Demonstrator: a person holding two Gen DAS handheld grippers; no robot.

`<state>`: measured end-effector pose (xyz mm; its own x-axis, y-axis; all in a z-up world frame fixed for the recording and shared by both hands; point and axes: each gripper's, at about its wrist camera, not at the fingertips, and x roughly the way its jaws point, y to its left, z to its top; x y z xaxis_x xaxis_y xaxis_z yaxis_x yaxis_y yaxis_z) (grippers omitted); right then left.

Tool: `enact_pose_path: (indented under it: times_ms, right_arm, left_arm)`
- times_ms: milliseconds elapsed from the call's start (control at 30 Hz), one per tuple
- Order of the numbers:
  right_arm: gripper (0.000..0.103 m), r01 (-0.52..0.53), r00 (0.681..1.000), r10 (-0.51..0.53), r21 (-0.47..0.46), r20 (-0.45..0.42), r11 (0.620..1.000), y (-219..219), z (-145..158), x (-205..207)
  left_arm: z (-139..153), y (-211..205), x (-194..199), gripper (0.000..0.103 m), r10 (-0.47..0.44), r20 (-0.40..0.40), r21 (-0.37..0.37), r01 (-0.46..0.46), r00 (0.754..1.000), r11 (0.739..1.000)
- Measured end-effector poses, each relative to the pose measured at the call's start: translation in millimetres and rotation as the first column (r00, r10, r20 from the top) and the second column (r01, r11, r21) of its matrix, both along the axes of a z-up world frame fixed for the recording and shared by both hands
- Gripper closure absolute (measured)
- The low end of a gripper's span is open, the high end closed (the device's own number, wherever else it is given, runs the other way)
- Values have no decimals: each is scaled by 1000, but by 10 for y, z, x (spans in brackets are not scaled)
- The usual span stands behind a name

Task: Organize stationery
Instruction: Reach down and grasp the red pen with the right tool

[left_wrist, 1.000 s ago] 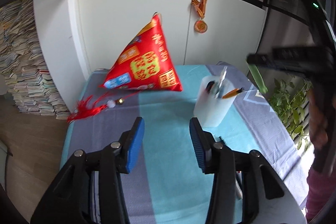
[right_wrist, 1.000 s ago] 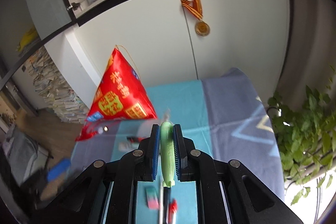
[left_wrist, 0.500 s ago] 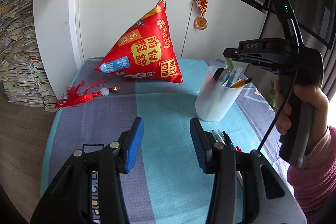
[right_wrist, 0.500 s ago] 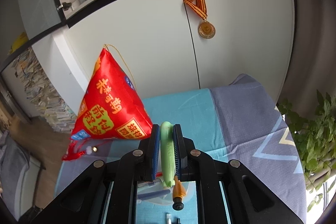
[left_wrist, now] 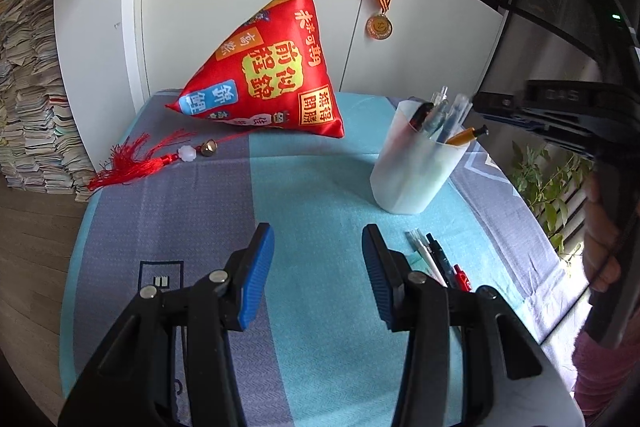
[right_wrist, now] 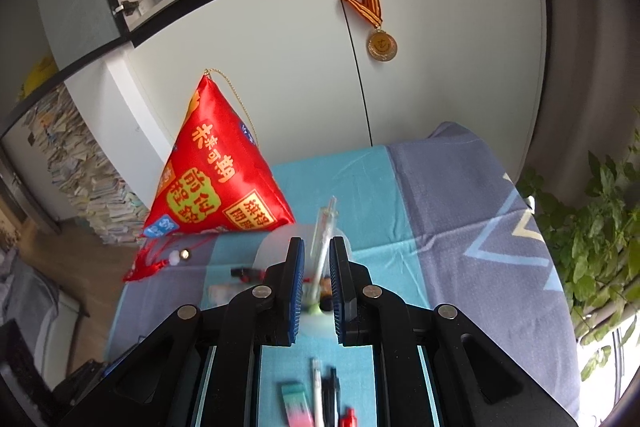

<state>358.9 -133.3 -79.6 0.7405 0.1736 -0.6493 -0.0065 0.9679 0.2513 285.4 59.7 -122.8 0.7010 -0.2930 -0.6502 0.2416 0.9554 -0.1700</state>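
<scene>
A translucent white pen cup (left_wrist: 416, 167) stands on the blue tablecloth and holds several pens. My right gripper (right_wrist: 316, 271) is open just above the cup (right_wrist: 276, 247), with the green pen dropped into it below the jaws. In the left wrist view the right gripper (left_wrist: 480, 105) hovers at the cup's right rim. Several loose pens (left_wrist: 436, 263) lie on the cloth in front of the cup; they also show in the right wrist view (right_wrist: 328, 391) beside a teal and pink eraser (right_wrist: 298, 405). My left gripper (left_wrist: 318, 267) is open and empty above the cloth.
A red pyramid-shaped cushion (left_wrist: 268, 75) with a red tassel (left_wrist: 132, 163) sits at the back of the table. White cabinet doors with a hanging medal (left_wrist: 379, 25) stand behind. A green plant (right_wrist: 596, 231) is off the right edge. Stacked books (left_wrist: 28, 115) stand at left.
My right gripper has opened and let go of the green pen, which now sits in the cup. My left gripper drew slightly closer to the table.
</scene>
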Motion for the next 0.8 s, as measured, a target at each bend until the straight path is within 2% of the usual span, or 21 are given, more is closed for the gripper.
enact_pose_path:
  times_ms: [200,333,533,700,800]
  right_arm:
    - [92,-15,998,11,-68,-56,998,-121,-38,-417]
    - [92,-50,984,32,-97,-178,994,-149,-287,-591]
    - [92,-147,946,113,-91,-304,985,-43,-679,-801]
    - [92,-203,919,139,-140,-368,969,71,-880,-971]
    - [92,-217,917,145,-159,-371,963,87,-931,-1046]
  left_arm:
    - [-19,-72,-40,59,-20,-38,-6,19,999,1000]
    - [8,-183,-159,59,-37,-41,18,38,998,999]
    - [-65,-307,-268,59,-39,-87,41,43,995,998]
    - [-115,-367,-374,59,-38,-108,63,45,993,997]
    - [-149,-389,-407,58,-26,-125,72,36,992,997]
